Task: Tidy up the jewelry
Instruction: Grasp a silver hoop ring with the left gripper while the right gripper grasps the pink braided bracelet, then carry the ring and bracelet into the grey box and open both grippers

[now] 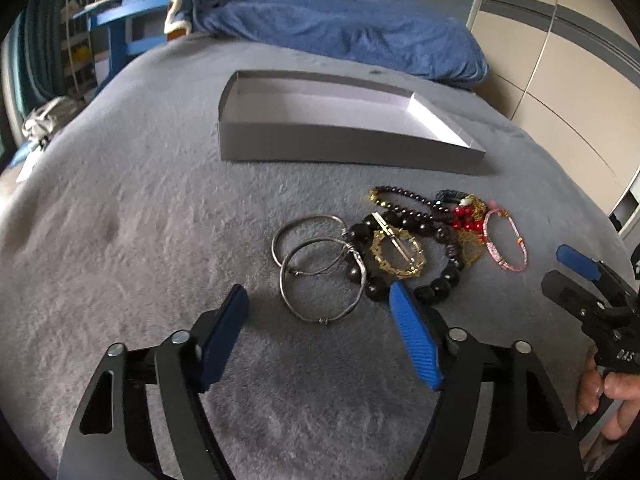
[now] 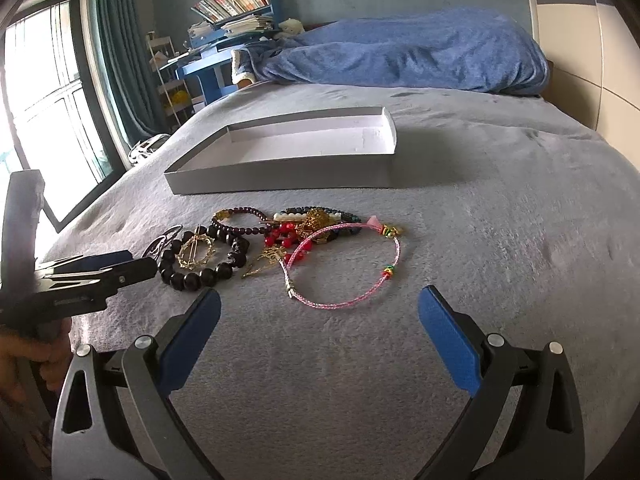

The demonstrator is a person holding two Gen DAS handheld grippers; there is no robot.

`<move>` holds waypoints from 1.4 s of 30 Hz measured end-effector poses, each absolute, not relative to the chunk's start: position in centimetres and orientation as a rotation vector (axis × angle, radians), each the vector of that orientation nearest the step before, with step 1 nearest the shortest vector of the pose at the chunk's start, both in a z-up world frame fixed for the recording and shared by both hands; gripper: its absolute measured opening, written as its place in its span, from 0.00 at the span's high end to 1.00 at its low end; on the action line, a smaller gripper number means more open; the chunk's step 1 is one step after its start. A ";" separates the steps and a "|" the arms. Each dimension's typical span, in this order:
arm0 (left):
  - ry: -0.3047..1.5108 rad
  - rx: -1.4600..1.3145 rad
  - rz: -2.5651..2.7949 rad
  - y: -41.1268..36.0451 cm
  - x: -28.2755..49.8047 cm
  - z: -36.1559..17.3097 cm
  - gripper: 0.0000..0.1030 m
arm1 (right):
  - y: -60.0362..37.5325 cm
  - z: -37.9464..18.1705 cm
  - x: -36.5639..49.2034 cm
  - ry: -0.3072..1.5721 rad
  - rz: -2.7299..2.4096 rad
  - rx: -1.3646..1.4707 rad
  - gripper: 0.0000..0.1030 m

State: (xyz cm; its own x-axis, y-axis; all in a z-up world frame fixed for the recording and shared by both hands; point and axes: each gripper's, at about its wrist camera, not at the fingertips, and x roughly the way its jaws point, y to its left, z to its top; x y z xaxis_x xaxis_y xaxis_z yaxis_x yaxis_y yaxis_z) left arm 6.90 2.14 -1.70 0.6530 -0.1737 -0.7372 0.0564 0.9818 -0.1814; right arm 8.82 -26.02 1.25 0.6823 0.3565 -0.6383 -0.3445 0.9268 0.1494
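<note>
A shallow grey box (image 1: pixel 340 148) (image 2: pixel 280 180) lies open on the grey bed cover. In front of it is a heap of jewelry: silver bangles (image 1: pixel 326 320), a black bead bracelet (image 1: pixel 442 290) (image 2: pixel 192 280), a gold round pin (image 1: pixel 398 254) (image 2: pixel 196 252), red beads (image 1: pixel 464 218) and a pink cord bracelet (image 1: pixel 486 236) (image 2: pixel 340 304). My left gripper (image 1: pixel 318 292) (image 2: pixel 132 262) is open, its blue pads standing on either side of the nearer bangle without touching it. My right gripper (image 2: pixel 320 294) (image 1: pixel 564 268) is open just short of the pink bracelet, holding nothing.
A rumpled blue blanket (image 1: pixel 360 32) (image 2: pixel 400 52) lies at the far end of the bed. A blue desk with books (image 2: pixel 236 36) and a window (image 2: pixel 48 100) are to the left, a wardrobe (image 1: pixel 560 80) to the right. A hand (image 1: pixel 612 400) holds the right gripper.
</note>
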 end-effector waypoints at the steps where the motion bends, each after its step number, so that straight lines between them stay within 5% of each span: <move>1: 0.850 -0.155 -0.132 2.3 7.0 -1.7 0.30 | -26.0 1.2 8.8 0.720 0.392 0.016 0.05; 12: 0.847 -0.198 -0.147 2.9 7.5 -2.1 0.54 | -26.1 1.0 10.6 0.768 0.361 0.029 0.06; 17: 0.831 -0.177 -0.154 2.8 6.8 -1.9 0.54 | -25.6 0.5 11.4 0.803 0.354 0.019 0.12; 30: 0.822 -0.130 -0.157 2.5 4.6 -1.7 0.54 | -26.8 -0.5 11.8 0.857 0.377 0.086 0.70; 42: 0.844 -0.120 -0.145 2.3 5.1 -2.2 0.54 | -27.8 -0.1 11.1 0.845 0.398 0.139 0.92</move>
State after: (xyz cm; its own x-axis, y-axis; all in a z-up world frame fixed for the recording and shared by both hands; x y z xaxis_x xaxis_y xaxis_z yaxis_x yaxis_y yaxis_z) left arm 5.07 2.31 -2.19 0.6555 -0.1749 -0.7346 0.0801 0.9834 -0.1626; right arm 11.14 -27.77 -0.13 0.5951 0.3963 -0.6991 -0.2870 0.9174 0.2758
